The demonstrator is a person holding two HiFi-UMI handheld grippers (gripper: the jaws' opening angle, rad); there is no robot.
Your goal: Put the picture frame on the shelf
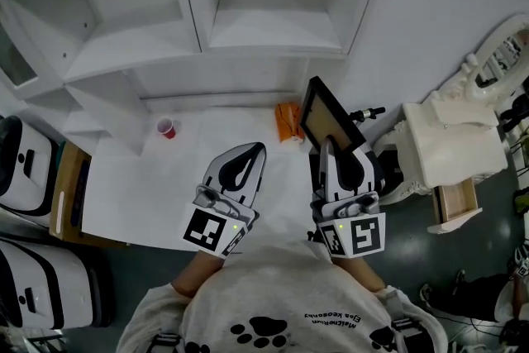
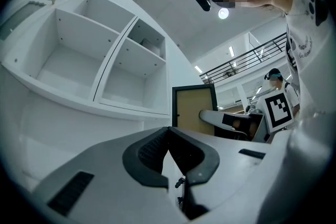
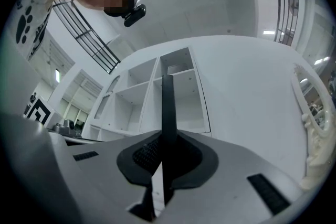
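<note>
The picture frame (image 1: 329, 121) is black-edged with a tan back and stands tilted above the white table (image 1: 165, 194), held up at its lower edge. My right gripper (image 1: 328, 151) is shut on that edge; in the right gripper view the frame (image 3: 168, 113) shows edge-on as a thin dark bar rising between the jaws (image 3: 167, 157). From the left gripper view the frame's tan back (image 2: 195, 107) is seen to the right. My left gripper (image 1: 250, 151) hovers beside it over the table, shut and empty (image 2: 169, 136). The white shelf unit (image 1: 207, 4) stands behind.
A small red cup (image 1: 166, 128) and an orange object (image 1: 288, 121) sit on the table near the shelf's foot. An ornate white cabinet with a pulled-out drawer (image 1: 450, 153) stands at the right. White appliances (image 1: 29, 169) are at the left.
</note>
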